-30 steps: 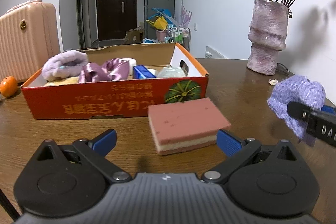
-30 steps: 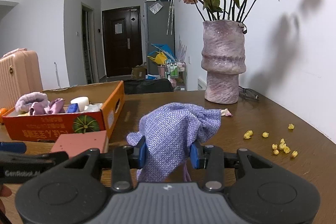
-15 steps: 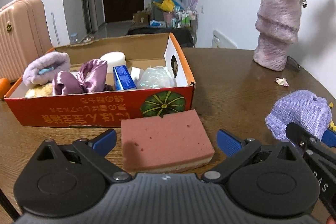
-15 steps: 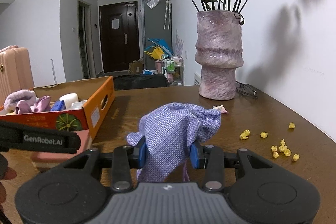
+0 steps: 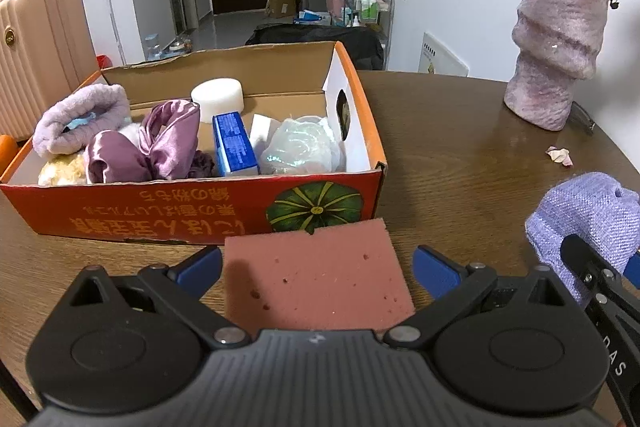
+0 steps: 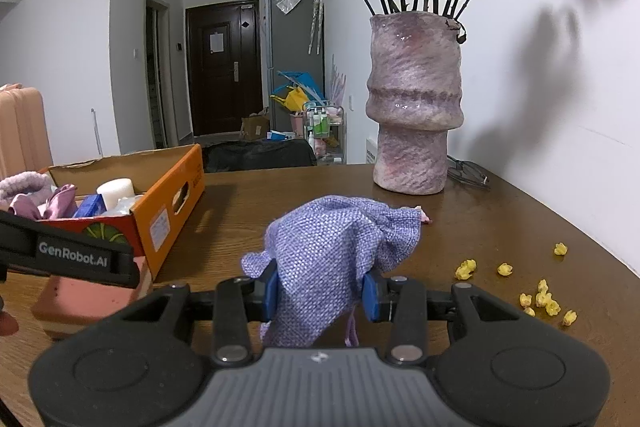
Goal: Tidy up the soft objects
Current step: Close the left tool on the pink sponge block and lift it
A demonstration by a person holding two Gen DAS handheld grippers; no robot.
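The counter (image 6: pixel 500 211) is round, its edge curving close along the wall on the right, with bare wood between the box (image 5: pixel 192 211) and the vase (image 6: pixel 414 107). The box's orange right wall and front edge bound the left side; the pink sponge (image 5: pixel 316 279) lies on the counter just in front of that front edge, near its right corner. The left gripper (image 5: pixel 318 267) has its fingers (image 5: pixel 200 265) spread wide on either side of the sponge, with gaps showing, not pinching it. The right gripper (image 6: pixel 320 293) has its fingers pinching the purple pouch (image 6: pixel 336 255), which hangs above the wood well right of the box. Inside the box lie a fuzzy band (image 5: pixel 80 115), a satin bow (image 5: pixel 148 147), a white puck (image 5: pixel 218 97), a blue carton (image 5: pixel 234 143) and a clear bag (image 5: pixel 300 147), filling most of its floor. Yellow bits (image 6: pixel 540 295) litter the counter near the right edge, and a petal (image 5: pixel 560 155) lies by the vase. A suitcase (image 5: pixel 36 43) stands beyond the box's left end
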